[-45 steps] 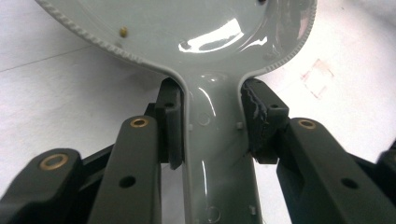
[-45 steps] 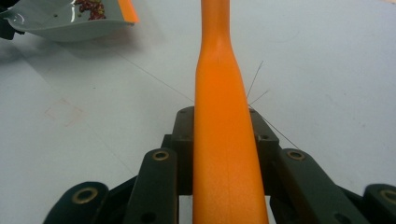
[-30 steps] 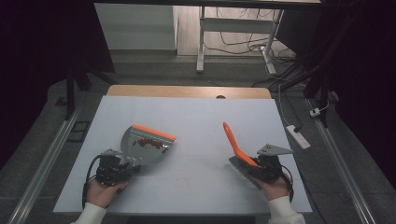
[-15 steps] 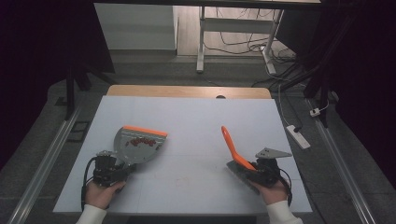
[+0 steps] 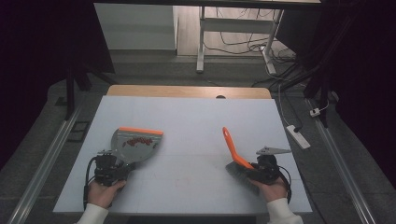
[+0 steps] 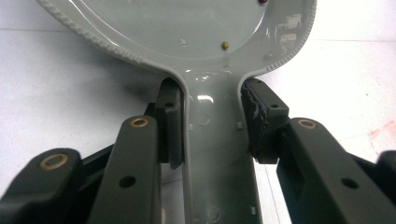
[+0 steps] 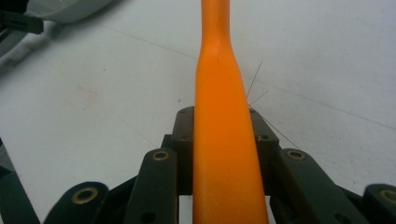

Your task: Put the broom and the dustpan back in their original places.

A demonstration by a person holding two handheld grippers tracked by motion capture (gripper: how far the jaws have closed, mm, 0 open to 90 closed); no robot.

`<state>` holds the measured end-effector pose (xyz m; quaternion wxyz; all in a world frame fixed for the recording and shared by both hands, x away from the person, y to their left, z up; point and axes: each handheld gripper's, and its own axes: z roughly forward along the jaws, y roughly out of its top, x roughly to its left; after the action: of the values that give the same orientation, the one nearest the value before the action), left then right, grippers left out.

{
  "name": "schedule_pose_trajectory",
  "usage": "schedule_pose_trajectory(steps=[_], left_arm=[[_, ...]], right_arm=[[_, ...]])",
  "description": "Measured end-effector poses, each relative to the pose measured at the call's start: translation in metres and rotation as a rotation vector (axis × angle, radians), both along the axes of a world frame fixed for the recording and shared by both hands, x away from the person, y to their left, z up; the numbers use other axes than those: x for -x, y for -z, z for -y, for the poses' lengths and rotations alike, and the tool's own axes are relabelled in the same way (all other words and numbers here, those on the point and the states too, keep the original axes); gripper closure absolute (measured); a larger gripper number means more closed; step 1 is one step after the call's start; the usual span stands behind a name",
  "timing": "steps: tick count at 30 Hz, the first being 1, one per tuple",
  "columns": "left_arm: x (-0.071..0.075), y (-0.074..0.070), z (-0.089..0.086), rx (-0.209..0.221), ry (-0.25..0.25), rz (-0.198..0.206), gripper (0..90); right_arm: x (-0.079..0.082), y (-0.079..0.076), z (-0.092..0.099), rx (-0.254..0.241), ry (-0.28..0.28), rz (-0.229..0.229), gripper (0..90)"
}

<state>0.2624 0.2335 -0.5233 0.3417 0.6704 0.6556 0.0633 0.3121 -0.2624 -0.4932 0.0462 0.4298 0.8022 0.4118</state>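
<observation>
Orange brush handle [image 7: 219,135] sits clamped in my right gripper [image 5: 261,171], bristles near the table's [image 5: 196,116] front right. My left gripper [image 5: 108,169] is clamped on the grey dustpan's [image 5: 135,143] handle; farther in, red crumbs [image 5: 136,141] lie in its tray.

This looks like a lab or test room, not a home; a big white board [image 5: 187,140] covers a wooden desk [image 5: 187,91] in the middle of a dark room; black curtains [image 5: 37,46] hang at both sides; metal rails [image 5: 44,163] run along the grey floor [image 5: 154,70]; cables [image 5: 233,44] lie loose on the floor behind, near a white desk leg [image 5: 201,42]; a power strip [image 5: 297,136] lies beside the desk.
</observation>
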Motion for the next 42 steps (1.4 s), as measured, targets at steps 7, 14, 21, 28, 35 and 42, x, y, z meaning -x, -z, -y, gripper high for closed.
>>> schedule_pose_trajectory(steps=[7,14,21,28,35,42], left_arm=[[-0.001,0.001,0.001,0.001,-0.003,-0.005,61.6],[-0.003,0.003,0.002,-0.004,-0.008,-0.018,61.6],[-0.004,0.005,0.003,-0.013,-0.002,-0.026,61.5],[-0.004,0.005,0.003,-0.008,-0.008,-0.029,61.5],[-0.001,0.002,0.000,0.002,0.002,-0.011,55.1],[0.009,-0.010,-0.004,-0.039,0.050,0.051,34.0]], right_arm=[[-0.009,0.003,0.005,0.022,0.042,-0.017,69.6],[-0.021,0.005,0.010,0.073,0.060,-0.015,61.0],[-0.031,0.009,0.015,0.104,0.086,-0.035,53.4],[-0.037,0.012,0.017,0.152,0.121,-0.052,44.8],[-0.035,0.009,0.018,0.181,0.139,-0.016,45.1],[-0.027,0.000,0.016,0.159,0.114,0.060,45.0]])
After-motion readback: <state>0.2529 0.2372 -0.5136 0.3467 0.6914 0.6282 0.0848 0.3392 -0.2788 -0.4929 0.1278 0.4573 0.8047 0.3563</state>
